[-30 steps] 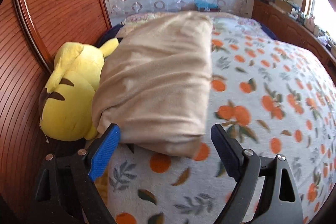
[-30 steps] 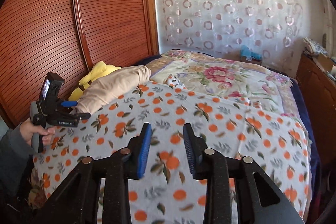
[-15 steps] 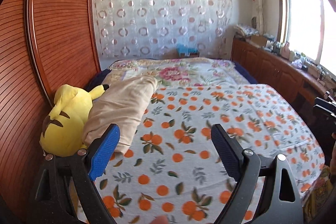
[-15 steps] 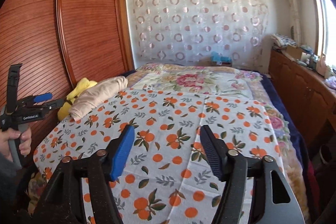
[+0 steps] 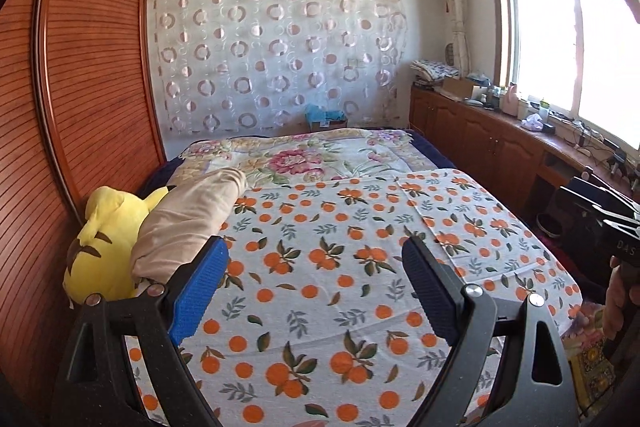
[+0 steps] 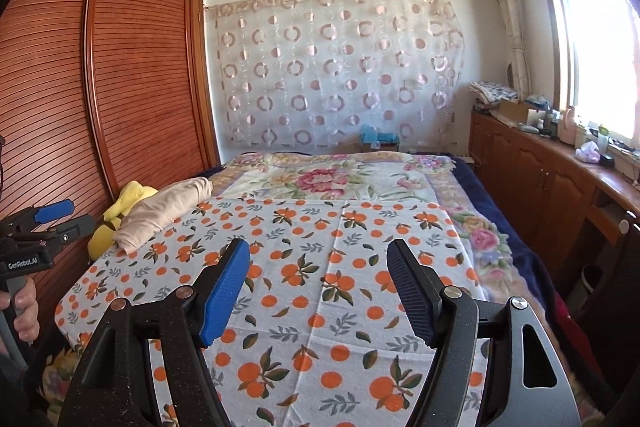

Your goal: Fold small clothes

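Note:
A folded beige garment (image 5: 188, 223) (image 6: 160, 211) lies at the bed's left edge, leaning on a yellow plush toy (image 5: 104, 239). My left gripper (image 5: 316, 251) hovers above the orange-print sheet (image 5: 320, 307), back from the garment, open with nothing between its blue and black fingers. In the right wrist view it shows at the far left (image 6: 80, 213), held by a hand. My right gripper (image 6: 318, 251) hangs over the sheet's near middle. Its jaws are opening and hold nothing.
A red-brown slatted wardrobe (image 5: 80, 87) runs along the bed's left side. A floral blanket (image 6: 320, 179) covers the far half of the bed. A wooden cabinet (image 6: 540, 179) with clutter lines the right wall under the window.
Both grippers have drawn back and up from the bed, so more of the room shows. The left one has left the beige garment's near edge. The right jaws have spread wider.

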